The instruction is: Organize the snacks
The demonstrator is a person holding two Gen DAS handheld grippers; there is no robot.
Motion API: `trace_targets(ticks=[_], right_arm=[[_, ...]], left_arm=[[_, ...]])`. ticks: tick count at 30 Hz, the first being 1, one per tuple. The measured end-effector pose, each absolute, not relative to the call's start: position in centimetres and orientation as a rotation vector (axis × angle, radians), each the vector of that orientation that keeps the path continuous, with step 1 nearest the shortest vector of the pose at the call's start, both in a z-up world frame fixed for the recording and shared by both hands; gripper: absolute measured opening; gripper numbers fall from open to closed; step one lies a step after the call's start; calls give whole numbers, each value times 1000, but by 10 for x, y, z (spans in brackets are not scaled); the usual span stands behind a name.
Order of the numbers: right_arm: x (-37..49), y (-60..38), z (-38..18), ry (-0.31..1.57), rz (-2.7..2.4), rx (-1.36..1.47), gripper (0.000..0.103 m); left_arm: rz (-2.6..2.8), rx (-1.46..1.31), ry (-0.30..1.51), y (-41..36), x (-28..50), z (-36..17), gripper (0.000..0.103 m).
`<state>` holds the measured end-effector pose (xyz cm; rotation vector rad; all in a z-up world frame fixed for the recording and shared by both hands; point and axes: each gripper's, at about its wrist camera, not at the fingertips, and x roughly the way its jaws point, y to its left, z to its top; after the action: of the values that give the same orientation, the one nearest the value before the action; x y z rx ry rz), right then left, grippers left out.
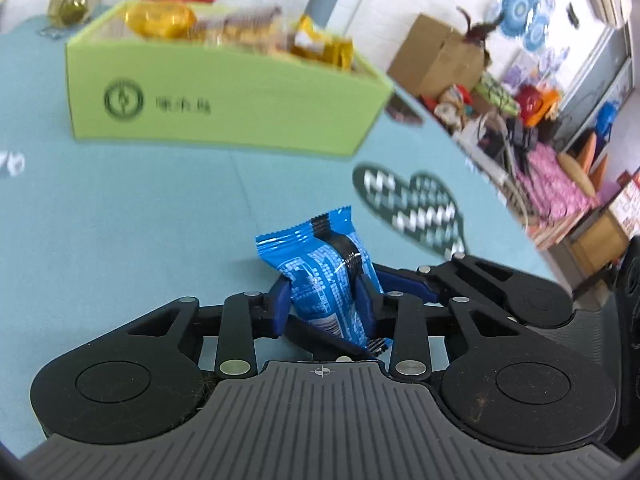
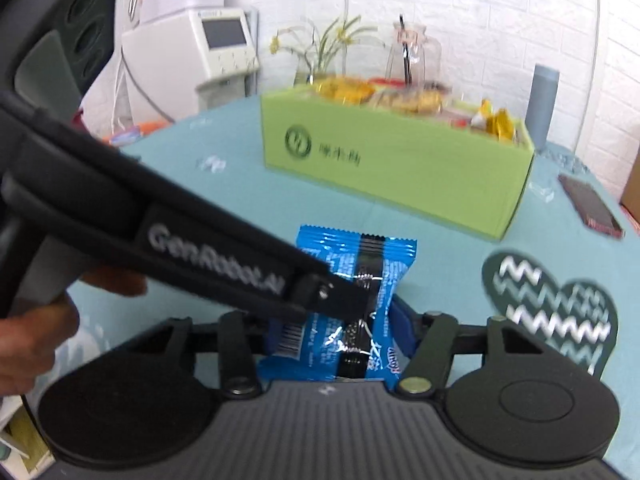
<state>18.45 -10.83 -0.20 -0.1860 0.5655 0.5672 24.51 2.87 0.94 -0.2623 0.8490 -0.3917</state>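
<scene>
Left wrist view: the blue snack packet [image 1: 328, 280] is clamped between the pads of the left gripper [image 1: 322, 300], which is tilted down toward the teal tablecloth [image 1: 120, 220]. From the right wrist, the same packet [image 2: 352, 312] is also pinched by the right gripper [image 2: 336, 328], crossed by the other gripper's black body. The green box [image 2: 400, 168] of snacks is seen behind.
</scene>
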Motion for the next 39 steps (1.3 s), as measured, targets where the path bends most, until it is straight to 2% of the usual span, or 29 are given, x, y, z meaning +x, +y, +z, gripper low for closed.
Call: trace_targets(ticks=[8,12,16,20,24,26,27,28,29,32,33,34,39], right_arm=[[260,-93,69,346,559,-237,70],[321,-96,87,346,525,-237,72],[379,-106,78,443,522,-193,71],[409,-115,57,523,565,-91,73],[407,-121,54,503,558,-71,84],[406,-122,56,504,539,-72,93],[407,-124,59,494,534,-72,95],[408,-132,58,475,543,-61,95],[399,-136,65,454,546,-47,95],[364,-147,78,381,532,-44,96],[348,-150,80,365,519,-52,103],[330,-154,81,348,502,-59,103],[241,-162,68,346,422,-99,103]], left_arm=[[-388,-262,655,43,320,92,11],[-386,-224,642,31,388,114,11],[-380,-218,716,23,454,98,12],[-339,-184,792,19,486,54,13],[-382,-206,756,27,480,45,15],[-394,-213,743,29,478,49,33],[-392,-225,729,32,475,55,39],[-393,-243,706,35,469,63,52],[-402,-264,672,39,460,72,61],[-421,-302,577,53,422,97,72],[-419,-313,552,58,407,103,74],[-417,-322,530,63,389,109,77],[-341,-315,495,73,299,106,82]])
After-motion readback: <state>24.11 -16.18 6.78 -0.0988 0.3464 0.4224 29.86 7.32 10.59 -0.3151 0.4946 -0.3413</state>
